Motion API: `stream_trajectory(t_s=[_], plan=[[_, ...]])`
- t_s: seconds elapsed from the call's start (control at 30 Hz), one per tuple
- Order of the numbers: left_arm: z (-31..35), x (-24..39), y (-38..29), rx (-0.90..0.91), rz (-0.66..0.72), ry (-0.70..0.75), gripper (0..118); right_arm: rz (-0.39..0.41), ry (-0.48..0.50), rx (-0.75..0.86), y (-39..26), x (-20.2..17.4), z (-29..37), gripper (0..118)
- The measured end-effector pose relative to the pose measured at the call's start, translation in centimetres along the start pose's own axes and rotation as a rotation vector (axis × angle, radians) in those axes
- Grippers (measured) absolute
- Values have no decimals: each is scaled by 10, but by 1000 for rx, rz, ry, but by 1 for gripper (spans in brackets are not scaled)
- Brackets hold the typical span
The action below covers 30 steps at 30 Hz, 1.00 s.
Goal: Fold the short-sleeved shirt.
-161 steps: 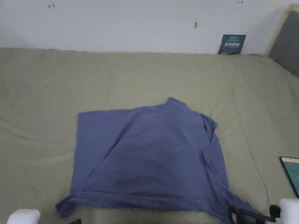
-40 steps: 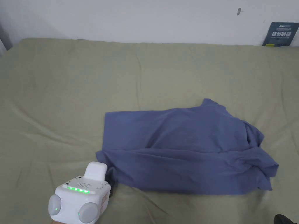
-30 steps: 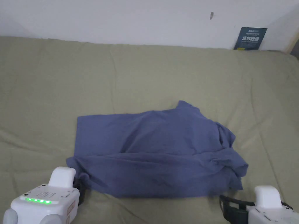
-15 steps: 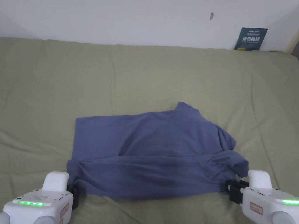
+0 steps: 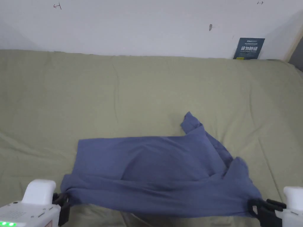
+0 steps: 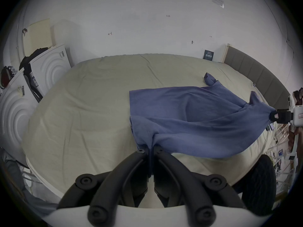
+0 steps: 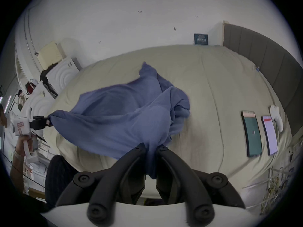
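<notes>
The left gripper [image 6: 150,148] has its 2 jaws pressed together on a bunched corner of the blue shirt [image 6: 188,114], the cloth rising out from between the tips. In the head view this gripper [image 5: 60,202] sits at the near left corner of the shirt [image 5: 159,177], its white body below it.

The right gripper [image 7: 151,147] is likewise closed on the shirt [image 7: 124,116]: a fold of blue fabric runs down between its 2 jaws and hangs a little below them. In the head view the right gripper [image 5: 254,207] pinches the near right corner.

Between the 2 grippers the near edge of the shirt is lifted off the bed [image 5: 148,88] and stretched in a sagging line, with shadow under it. Beyond the grippers the rest of the shirt lies on the olive sheet, its far left corner flat, its far right part crumpled, with a small folded point sticking out farthest away.

Well to the right of the right gripper, 2 phones [image 7: 252,132] lie side by side on the sheet, and a white object [image 7: 277,117] lies just past them near the grey headboard [image 7: 270,63]. Far beyond both grippers a dark card [image 5: 248,48] leans against the white wall [image 5: 133,23].
</notes>
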<state>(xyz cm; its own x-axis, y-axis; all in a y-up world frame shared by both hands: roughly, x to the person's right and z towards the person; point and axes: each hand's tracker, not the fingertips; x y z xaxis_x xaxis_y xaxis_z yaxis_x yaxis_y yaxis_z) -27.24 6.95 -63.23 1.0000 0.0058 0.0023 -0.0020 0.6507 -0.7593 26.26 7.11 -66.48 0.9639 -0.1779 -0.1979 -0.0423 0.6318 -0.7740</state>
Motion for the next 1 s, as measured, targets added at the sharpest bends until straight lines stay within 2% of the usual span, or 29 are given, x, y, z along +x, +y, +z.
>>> stream_trajectory(t_s=[0.1,0.2,0.23,0.27,0.3,0.33,0.37,0.4,0.57,0.6,0.63,0.67,0.7,0.73,0.77,0.8,0.83,0.93,0.97,1.0], plan=[[-10,-4,-31,-101,35,-13,5,-28,-24,-92,-28,4,-17,12],[-26,-3,-57,-143,58,-26,5,-57,-15,-104,-48,3,-29,12],[-27,-3,-64,-138,63,-27,13,-61,-26,-86,-53,2,-28,13],[-29,-3,-67,-134,73,-23,43,-54,-52,-54,-56,1,-26,24],[-30,-4,-70,-141,88,0,101,-36,-119,-35,-53,-3,-26,67],[-27,-5,-73,-144,95,19,118,-16,-156,-19,-53,-5,-21,102],[-17,-8,-72,-60,102,15,118,14,-144,6,-52,-7,-13,118],[-9,-7,-71,-75,110,36,117,26,-126,80,-50,-11,-1,117],[14,-9,-56,33,133,35,117,66,-157,159,-29,-28,19,118],[13,-10,-48,40,139,35,117,78,-153,172,-24,-31,21,114],[7,-12,-38,39,143,38,116,88,-136,180,-19,-35,21,99],[-1,-14,-28,37,140,36,107,95,-134,191,-14,-40,19,69],[-10,-16,-15,23,115,34,63,108,-167,198,-9,-43,15,14],[-24,-17,-2,26,76,59,7,124,-200,195,-4,-48,10,1],[-38,-18,10,31,42,101,0,129,-208,192,-1,-52,5,1],[-55,-23,23,54,58,118,0,122,-183,205,1,-53,3,1],[-74,-32,39,5,67,41,0,110,-129,194,4,-54,-2,1],[-123,-48,81,-13,110,37,0,111,-124,191,9,-64,-9,1],[-138,-50,94,-16,112,40,12,118,-120,187,9,-64,-11,1],[-152,-52,105,-17,105,45,66,119,-116,181,11,-66,-13,1]])
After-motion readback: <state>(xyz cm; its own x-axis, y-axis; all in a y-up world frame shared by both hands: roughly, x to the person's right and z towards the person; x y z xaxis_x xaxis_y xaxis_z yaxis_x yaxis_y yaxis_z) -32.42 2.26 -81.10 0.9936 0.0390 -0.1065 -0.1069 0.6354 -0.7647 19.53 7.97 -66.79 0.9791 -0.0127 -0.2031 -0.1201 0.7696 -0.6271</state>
